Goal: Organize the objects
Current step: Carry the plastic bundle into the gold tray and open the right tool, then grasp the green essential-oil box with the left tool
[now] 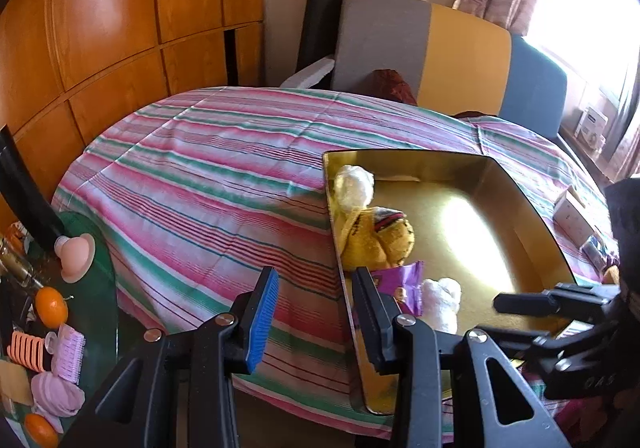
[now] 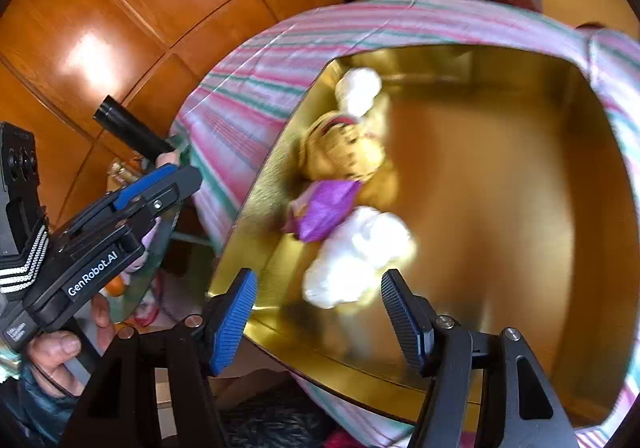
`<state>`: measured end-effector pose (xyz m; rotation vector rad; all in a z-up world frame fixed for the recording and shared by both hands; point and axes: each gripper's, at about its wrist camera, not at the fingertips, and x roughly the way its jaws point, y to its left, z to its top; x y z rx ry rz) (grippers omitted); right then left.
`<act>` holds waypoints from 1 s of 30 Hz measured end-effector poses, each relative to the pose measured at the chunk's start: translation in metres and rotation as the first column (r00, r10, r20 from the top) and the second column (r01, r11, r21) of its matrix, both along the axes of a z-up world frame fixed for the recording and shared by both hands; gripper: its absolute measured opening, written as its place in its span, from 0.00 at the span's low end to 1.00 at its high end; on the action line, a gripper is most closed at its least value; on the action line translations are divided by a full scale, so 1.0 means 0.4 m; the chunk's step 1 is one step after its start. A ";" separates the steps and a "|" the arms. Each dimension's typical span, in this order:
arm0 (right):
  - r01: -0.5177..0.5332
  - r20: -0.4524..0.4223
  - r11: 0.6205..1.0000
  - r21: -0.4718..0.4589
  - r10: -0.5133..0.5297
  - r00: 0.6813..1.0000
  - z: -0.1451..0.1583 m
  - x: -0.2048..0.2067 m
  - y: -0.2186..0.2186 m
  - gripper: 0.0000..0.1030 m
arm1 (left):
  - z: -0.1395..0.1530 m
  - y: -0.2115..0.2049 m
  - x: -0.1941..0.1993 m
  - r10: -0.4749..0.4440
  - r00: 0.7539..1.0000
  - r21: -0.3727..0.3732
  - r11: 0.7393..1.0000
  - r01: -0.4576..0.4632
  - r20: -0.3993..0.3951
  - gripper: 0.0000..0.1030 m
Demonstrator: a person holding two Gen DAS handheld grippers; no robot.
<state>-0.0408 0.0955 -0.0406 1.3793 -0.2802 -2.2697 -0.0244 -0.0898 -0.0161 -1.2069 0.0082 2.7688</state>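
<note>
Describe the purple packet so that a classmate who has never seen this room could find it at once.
Start at the bed with the striped cover, where a shallow gold tray sits. Along the tray's left wall lies a row of small things. The purple packet is the flat, shiny wrapper between the yellow soft toy and the nearer white fluffy ball; it is the only purple, crinkly thing there.

The shallow gold metal tray (image 1: 520, 204) gleams, mirror-smooth; beneath it, matt striped woven cloth (image 1: 200, 176); behind it, glossy varnished orange wooden panels (image 1: 104, 16).
</note>
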 end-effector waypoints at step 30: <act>0.810 -0.149 0.564 0.161 -0.798 0.585 0.129 0.399 0.983 0.76 | 0.058 0.343 0.025 -0.340 0.940 0.038 0.940 0.340 -0.005 0.37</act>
